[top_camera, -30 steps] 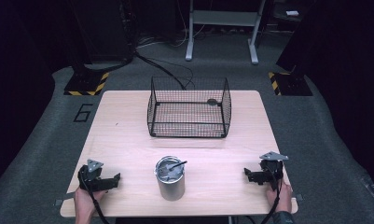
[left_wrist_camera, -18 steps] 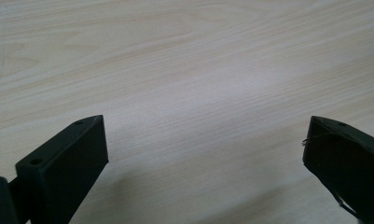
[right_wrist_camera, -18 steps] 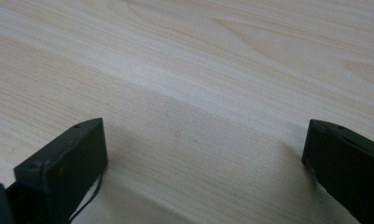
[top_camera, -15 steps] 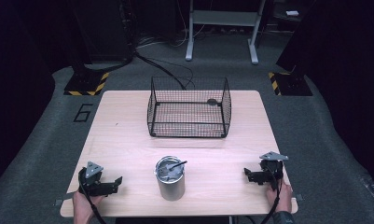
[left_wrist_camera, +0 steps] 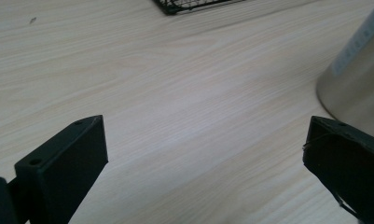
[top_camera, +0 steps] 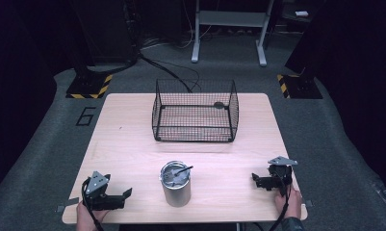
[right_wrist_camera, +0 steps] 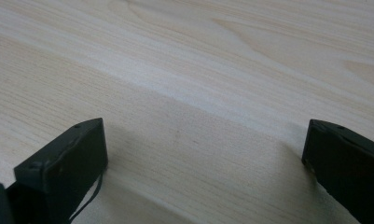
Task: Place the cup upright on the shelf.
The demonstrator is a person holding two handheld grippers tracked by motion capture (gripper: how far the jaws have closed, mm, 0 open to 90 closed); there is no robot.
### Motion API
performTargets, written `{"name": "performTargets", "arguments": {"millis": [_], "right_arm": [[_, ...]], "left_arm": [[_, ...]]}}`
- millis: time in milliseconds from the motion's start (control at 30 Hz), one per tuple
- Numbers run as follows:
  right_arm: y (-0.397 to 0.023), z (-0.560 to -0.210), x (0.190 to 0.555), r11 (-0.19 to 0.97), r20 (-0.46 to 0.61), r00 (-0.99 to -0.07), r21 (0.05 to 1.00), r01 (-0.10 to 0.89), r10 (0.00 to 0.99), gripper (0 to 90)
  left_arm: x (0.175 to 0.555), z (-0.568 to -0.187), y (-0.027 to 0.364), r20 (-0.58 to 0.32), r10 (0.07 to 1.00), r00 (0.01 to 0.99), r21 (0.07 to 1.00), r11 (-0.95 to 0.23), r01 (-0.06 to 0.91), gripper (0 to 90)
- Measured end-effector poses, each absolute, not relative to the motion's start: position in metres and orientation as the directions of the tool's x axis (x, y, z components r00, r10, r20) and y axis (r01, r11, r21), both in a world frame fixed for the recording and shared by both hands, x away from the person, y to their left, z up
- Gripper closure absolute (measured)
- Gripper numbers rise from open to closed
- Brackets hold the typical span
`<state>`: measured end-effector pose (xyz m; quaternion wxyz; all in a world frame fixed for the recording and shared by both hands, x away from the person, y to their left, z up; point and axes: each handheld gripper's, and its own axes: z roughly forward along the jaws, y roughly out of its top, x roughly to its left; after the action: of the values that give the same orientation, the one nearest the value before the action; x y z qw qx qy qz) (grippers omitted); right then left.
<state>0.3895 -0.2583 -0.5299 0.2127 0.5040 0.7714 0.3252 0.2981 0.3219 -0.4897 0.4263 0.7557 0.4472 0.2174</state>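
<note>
Little has moved since a second ago: the left gripper (top_camera: 119, 197) has slid slightly toward the near table edge, while the right gripper (top_camera: 259, 180) stays where it was. Both rest low on the table (top_camera: 133, 144) near its front corners, each held from behind by a hand (top_camera: 84, 216) coming in from the bottom edge; the right hand (top_camera: 286, 198) grips its tool the same way.

The left gripper's jaws point toward the can (top_camera: 175, 184) and stand wide apart, holding nothing. In the left gripper view the can (left_wrist_camera: 357, 79) sits just beyond the right jaw, close to it but apart, with bare wood between the jaws and a corner of the basket (left_wrist_camera: 189, 4) well ahead.

The right gripper's jaws point toward the can too, also spread wide and empty, with only wood grain between them in the right gripper view.

A stick-like thing leans inside the can. The basket (top_camera: 195, 115) stands well beyond both grippers, at the far middle of the table.
</note>
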Motion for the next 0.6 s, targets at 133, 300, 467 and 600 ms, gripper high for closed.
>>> {"name": "performTargets", "arguments": {"millis": [133, 300, 467, 600], "right_arm": [[-0.258, -0.53, 0.39, 0.28, 0.0, -0.401, 0.716, 0.64, 0.916, 0.0], [-0.258, -0.53, 0.39, 0.28, 0.0, -0.401, 0.716, 0.64, 0.916, 0.0], [-0.258, -0.53, 0.389, 0.28, 0.001, -0.401, 0.716, 0.64, 0.916, 0.0], [-0.258, -0.53, 0.389, 0.28, 0.001, -0.401, 0.716, 0.64, 0.916, 0.0]], "left_arm": [[0.294, -0.485, 0.315, -0.043, 0.833, 0.552, 0.844, -0.266, 0.467, 0.0], [0.292, -0.484, 0.3, -0.03, 0.801, 0.598, 0.854, -0.29, 0.432, 0.0], [0.29, -0.479, 0.285, -0.037, 0.765, 0.643, 0.849, -0.316, 0.424, 0.0], [0.289, -0.477, 0.273, -0.054, 0.732, 0.679, 0.854, -0.318, 0.411, 0.0]]}}
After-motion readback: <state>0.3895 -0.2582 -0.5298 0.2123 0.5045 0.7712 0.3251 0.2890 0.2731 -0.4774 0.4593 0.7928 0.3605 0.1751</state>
